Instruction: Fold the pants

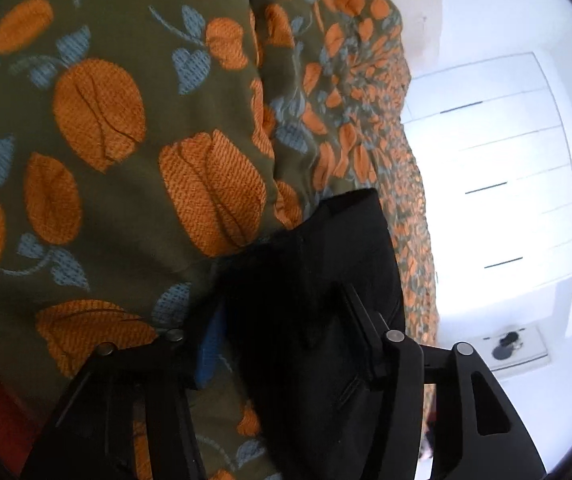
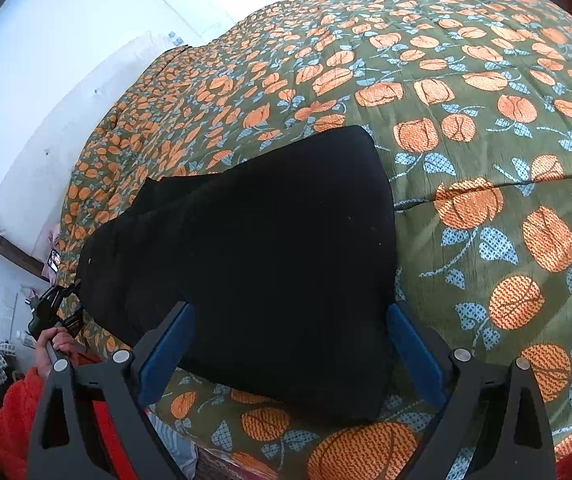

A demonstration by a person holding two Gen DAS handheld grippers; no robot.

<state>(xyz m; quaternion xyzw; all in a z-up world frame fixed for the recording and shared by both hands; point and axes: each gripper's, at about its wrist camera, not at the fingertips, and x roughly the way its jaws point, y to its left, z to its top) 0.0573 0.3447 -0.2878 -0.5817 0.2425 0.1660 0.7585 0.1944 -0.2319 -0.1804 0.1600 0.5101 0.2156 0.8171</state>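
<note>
Black pants (image 2: 245,248) lie flat on a floral bedspread (image 2: 486,128), long axis running from the near right end toward the far left, where the left gripper (image 1: 286,332) holds dark cloth between half-closed jaws; whether the pads press it cannot be told. The right gripper (image 2: 286,344) stands spread, fingers straddling the near end without pinching. The fabric looks soft, limp and light, likely best taken at hems or waistband corners.

floral quilt (image 2: 466,152) — white drawers (image 1: 498,184), pillow (image 2: 57,148)
</note>
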